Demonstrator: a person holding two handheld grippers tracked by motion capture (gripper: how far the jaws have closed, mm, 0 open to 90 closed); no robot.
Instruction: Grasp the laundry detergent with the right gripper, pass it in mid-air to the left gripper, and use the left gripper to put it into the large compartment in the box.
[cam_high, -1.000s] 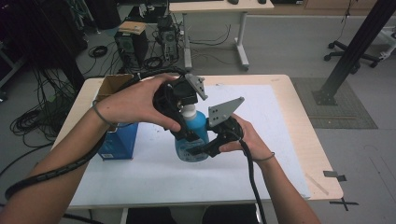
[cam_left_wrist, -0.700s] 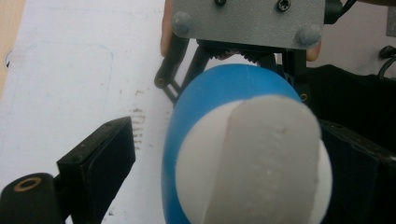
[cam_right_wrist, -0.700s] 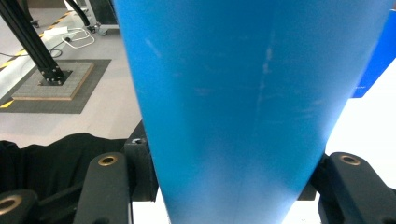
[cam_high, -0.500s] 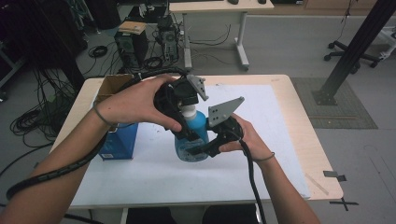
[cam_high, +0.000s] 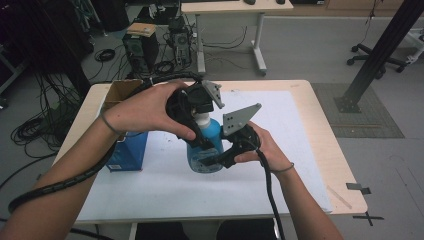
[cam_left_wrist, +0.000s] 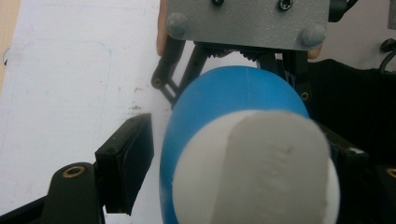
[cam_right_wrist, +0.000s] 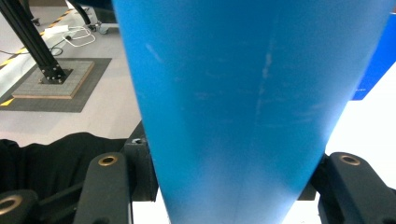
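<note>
On the bench (cam_high: 300, 165), the right hand-held gripper (cam_high: 220, 159) clamps the blue bottle (cam_high: 205, 150) steady while the left hand-held gripper (cam_high: 197, 127), its jaws just closing, nears its white cap (cam_left_wrist: 254, 172) without yet gripping.

The high view looks forward and down over the table (cam_high: 310, 165) from the person's near side. Each gripper view sits very close along its own jaws; all three share the blue bottle (cam_high: 212, 137) (cam_left_wrist: 224, 98) (cam_right_wrist: 243, 93)
</note>
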